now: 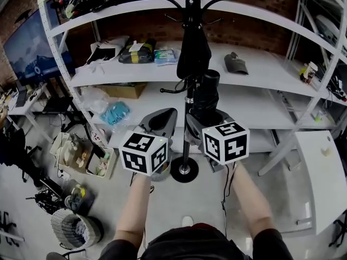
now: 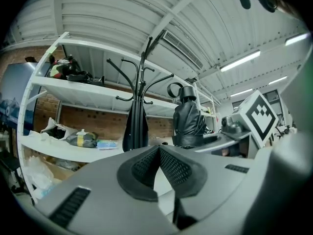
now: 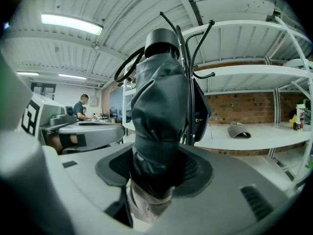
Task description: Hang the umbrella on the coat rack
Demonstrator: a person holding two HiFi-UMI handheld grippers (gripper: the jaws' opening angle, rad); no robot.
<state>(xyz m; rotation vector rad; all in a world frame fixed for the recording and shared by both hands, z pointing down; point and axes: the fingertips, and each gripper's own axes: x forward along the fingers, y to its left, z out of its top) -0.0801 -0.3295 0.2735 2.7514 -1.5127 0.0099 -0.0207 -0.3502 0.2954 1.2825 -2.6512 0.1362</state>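
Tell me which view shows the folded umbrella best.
Right gripper view: the umbrella fills the centre, clamped by the right gripper. The head view shows only its dark upper part from above; the left gripper view shows it small, at right.

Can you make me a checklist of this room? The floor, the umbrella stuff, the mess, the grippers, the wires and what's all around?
Surface: pale grey floor; the coat rack stands on it.
Job's things: folded black umbrella, held upright, not yet hung; black coat rack just ahead, with a dark item already hanging on it.
Clutter: cap and bags on the shelves; basket and boxes on the floor.
Grippers: left gripper shut, empty; right gripper shut on the umbrella.
Cables: thin dark cable by the right arm.
Surroundings: white shelves, brick wall, big screen at left.
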